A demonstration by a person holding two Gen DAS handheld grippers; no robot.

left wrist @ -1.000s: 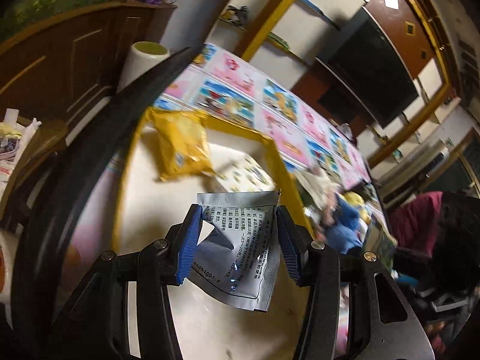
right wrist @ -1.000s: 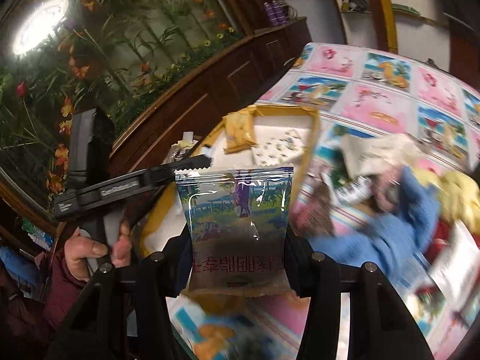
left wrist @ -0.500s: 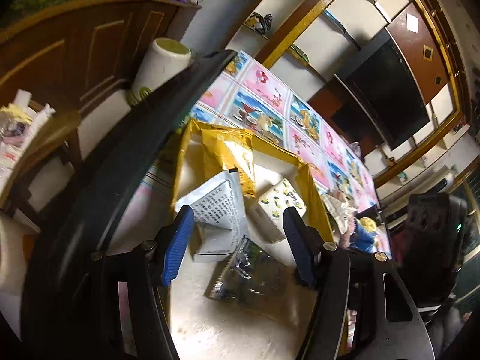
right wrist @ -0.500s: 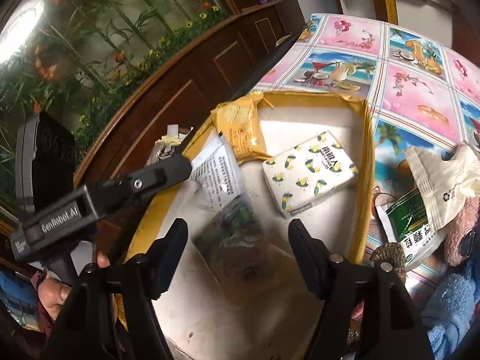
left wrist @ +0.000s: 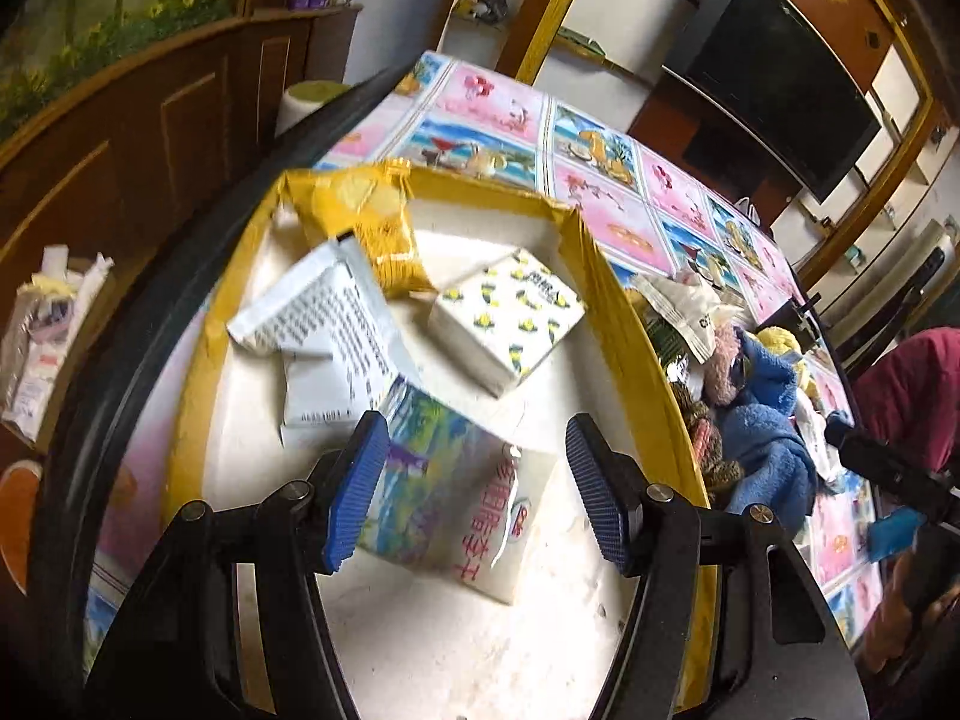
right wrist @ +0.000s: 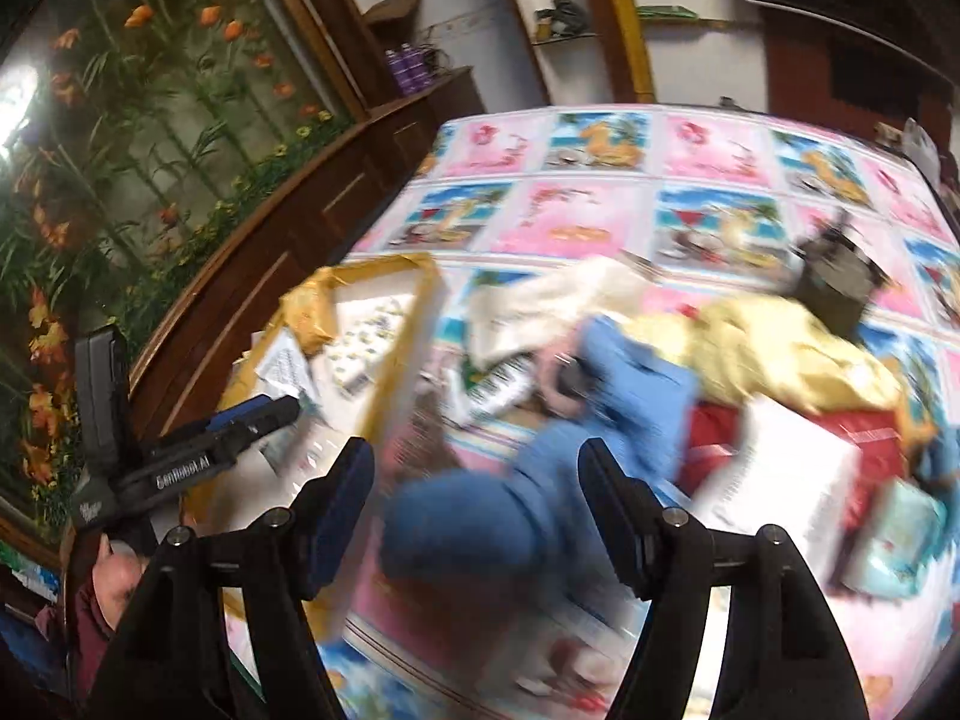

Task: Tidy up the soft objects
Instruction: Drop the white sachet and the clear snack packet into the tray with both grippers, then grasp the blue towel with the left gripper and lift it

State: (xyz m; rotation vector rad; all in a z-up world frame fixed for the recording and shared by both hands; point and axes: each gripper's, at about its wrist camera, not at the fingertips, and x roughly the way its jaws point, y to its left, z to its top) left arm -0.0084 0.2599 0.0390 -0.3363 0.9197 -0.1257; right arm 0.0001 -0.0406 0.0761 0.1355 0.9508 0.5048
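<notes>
Inside the yellow-rimmed tray, the white printed sachet lies at its left, the lemon-print tissue pack toward its far right, and the picture-printed pouch lies loose below the left gripper, whose pads stand spread and pinch nothing. Right of the tray, the right gripper hangs spread and empty over the blue plush in the blurred pile. It should probably drop straight over one soft item and close on its bulk, not a loose edge.
</notes>
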